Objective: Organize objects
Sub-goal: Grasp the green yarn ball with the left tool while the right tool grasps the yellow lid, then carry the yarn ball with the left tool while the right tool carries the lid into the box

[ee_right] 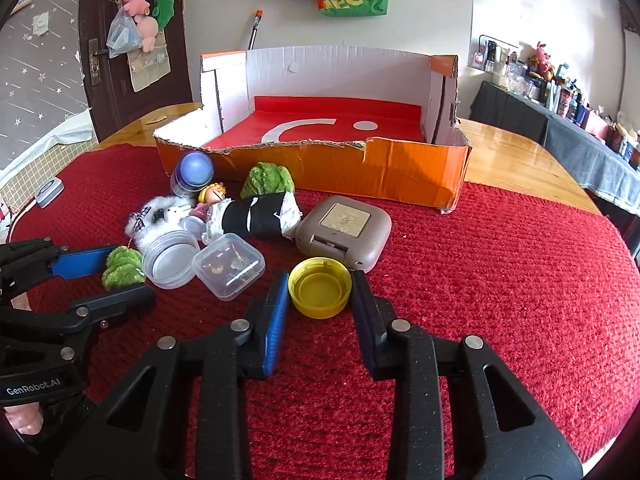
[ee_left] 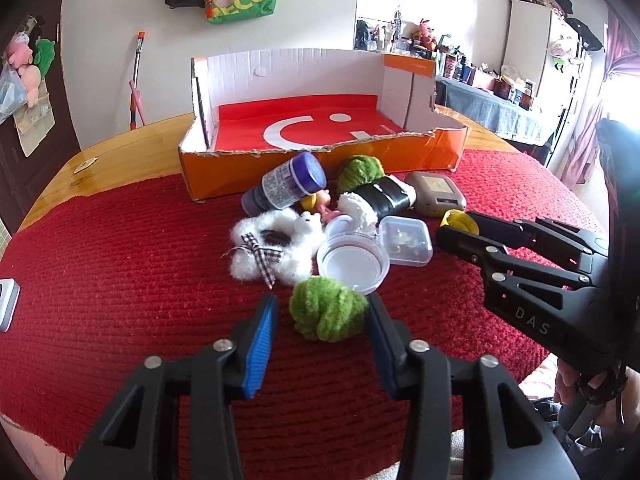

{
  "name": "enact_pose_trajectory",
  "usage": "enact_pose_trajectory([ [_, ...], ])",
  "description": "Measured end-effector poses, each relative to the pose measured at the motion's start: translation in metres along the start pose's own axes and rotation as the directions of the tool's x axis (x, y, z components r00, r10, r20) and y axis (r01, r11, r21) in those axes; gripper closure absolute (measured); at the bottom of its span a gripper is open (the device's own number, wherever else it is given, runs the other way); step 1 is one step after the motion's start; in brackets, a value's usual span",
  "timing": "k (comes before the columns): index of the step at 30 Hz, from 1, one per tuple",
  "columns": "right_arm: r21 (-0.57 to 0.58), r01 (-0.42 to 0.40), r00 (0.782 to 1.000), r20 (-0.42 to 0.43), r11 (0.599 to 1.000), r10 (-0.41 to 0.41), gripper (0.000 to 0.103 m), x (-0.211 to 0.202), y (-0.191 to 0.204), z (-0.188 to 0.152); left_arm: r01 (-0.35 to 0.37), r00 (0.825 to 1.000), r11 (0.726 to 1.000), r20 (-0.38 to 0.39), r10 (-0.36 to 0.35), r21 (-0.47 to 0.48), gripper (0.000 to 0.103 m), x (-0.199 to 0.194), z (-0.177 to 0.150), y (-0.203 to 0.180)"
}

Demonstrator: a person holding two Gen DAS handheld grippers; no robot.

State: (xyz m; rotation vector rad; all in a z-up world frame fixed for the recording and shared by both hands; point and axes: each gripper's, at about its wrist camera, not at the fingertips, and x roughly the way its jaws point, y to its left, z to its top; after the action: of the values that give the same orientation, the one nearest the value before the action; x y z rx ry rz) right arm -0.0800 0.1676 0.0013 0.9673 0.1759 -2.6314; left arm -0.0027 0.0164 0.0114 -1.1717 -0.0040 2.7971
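A green yarn ball (ee_left: 328,308) lies on the red cloth between the fingers of my left gripper (ee_left: 322,312). The right pad touches it, while a thin strip of cloth shows at the left pad, so the jaws stand open around it. My right gripper (ee_right: 320,292) is shut on a yellow cap (ee_right: 320,291) that rests open side up on the cloth. Behind them is a pile: a clear round lid (ee_left: 354,260), a small clear box (ee_left: 406,242), a white fluffy toy (ee_left: 272,248), a black-and-white roll (ee_right: 256,216), a purple-capped bottle (ee_left: 288,186), a second green yarn ball (ee_left: 360,170) and a grey case (ee_right: 346,232).
An orange cardboard box (ee_right: 340,168) with a red floor and a torn, low front wall stands behind the pile. The red cloth (ee_right: 500,280) covers a wooden table (ee_right: 512,156). A small white device (ee_right: 50,192) lies at the cloth's left edge.
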Motion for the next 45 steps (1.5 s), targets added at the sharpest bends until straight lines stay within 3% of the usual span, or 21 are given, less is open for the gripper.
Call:
enact_pose_trajectory([
  [22,0.0,-0.022,1.0,0.006,1.0,0.022,0.074,-0.008,0.007,-0.001,0.015,0.999,0.999,0.038,-0.016,0.032,0.07,-0.01,0.004,-0.004],
  [37,0.005,-0.048,0.998,0.043,0.999,0.048,0.074,-0.018,0.002,0.023,0.027,0.993,0.999,0.112,-0.03,0.03,0.07,-0.022,0.043,0.007],
  [45,0.003,-0.068,0.996,0.063,0.998,0.067,0.074,-0.016,-0.002,0.045,0.029,0.995,0.999,0.097,-0.03,0.02,0.07,-0.009,0.068,0.015],
])
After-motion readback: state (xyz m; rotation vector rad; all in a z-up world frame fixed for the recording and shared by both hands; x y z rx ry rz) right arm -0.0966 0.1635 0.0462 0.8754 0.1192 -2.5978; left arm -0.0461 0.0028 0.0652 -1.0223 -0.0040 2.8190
